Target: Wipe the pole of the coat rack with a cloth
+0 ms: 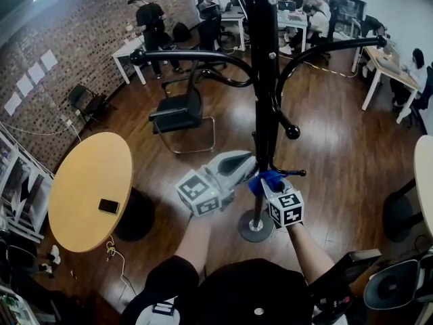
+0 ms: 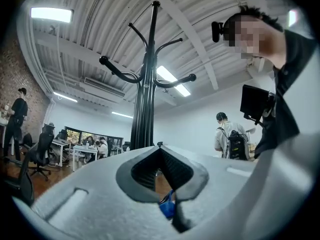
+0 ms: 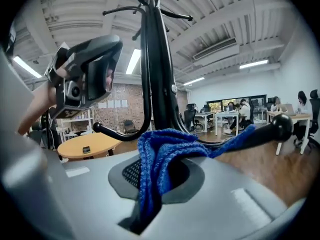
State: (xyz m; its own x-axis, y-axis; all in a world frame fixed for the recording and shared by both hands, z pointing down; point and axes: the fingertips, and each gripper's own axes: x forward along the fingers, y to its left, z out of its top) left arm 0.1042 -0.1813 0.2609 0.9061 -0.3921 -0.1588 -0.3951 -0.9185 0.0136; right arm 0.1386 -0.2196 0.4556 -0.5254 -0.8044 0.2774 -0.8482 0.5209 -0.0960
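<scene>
As I looked down through the head view, the black coat rack (image 1: 264, 80) stood on the wooden floor (image 1: 338, 154), its pole rising from a round base (image 1: 256, 230) straight toward the camera. My right gripper (image 1: 276, 188) was pinching a blue cloth (image 1: 262, 181). The cloth lay against the lower part of the pole, above the base and beside a short lower hook (image 1: 292, 172). In the right gripper view the cloth bunched over the jaws that clamped it, with one end trailing off to the right. My left gripper (image 1: 245, 160) sat just left of the pole at about the same height, its tips close to the cloth. Its own view showed the jaws pressed together at the tip with nothing between them, and the pole rising beyond. Off to the left stood a round wooden worktop (image 1: 81, 181) with a dark phone (image 1: 108, 206) on it, and a black chair (image 1: 179, 114) stood behind the rack.
</scene>
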